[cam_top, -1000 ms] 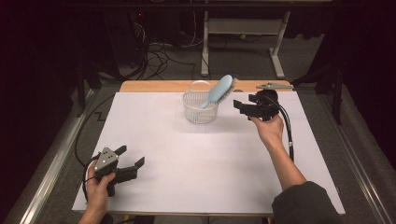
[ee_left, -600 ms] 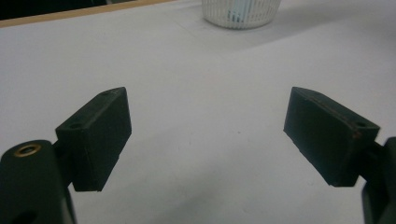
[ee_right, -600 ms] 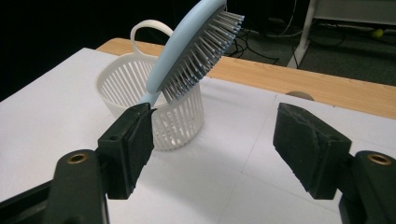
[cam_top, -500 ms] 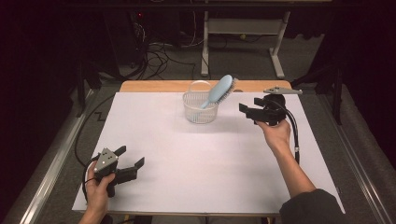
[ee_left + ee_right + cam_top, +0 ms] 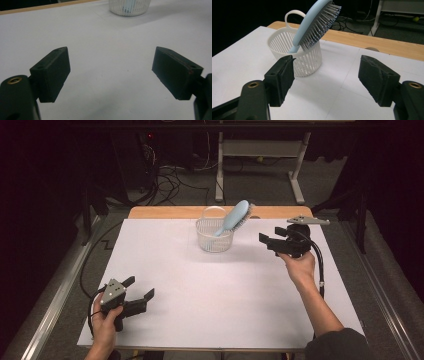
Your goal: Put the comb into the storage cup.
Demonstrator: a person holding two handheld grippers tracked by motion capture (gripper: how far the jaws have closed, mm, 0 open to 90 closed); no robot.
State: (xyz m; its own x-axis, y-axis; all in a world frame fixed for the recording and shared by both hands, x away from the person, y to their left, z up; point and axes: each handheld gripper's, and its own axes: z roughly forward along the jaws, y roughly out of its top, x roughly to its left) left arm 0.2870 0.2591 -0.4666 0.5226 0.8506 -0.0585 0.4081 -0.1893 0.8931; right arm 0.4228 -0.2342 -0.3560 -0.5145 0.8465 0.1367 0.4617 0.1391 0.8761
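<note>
Pale blue, the brush (image 5: 234, 217) stands handle-down in the white basket (image 5: 214, 236) at the far middle of the bench (image 5: 220, 295), its head leaning over the rim. That part looks done. My right gripper (image 5: 266, 241) hangs just beside the basket, jaws apart and empty. My left gripper (image 5: 141, 290) rests near the front edge, wide open, holding nothing.

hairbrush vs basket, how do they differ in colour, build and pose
The hairbrush is pale blue; the basket is white. The hairbrush has a solid back with grey bristles, while the basket's wall is open slats with a loop handle. The hairbrush leans tilted, handle down inside and head above the rim; the basket stands upright on the white table. Both look like plastic, and neither is touched by the tongs.
</note>
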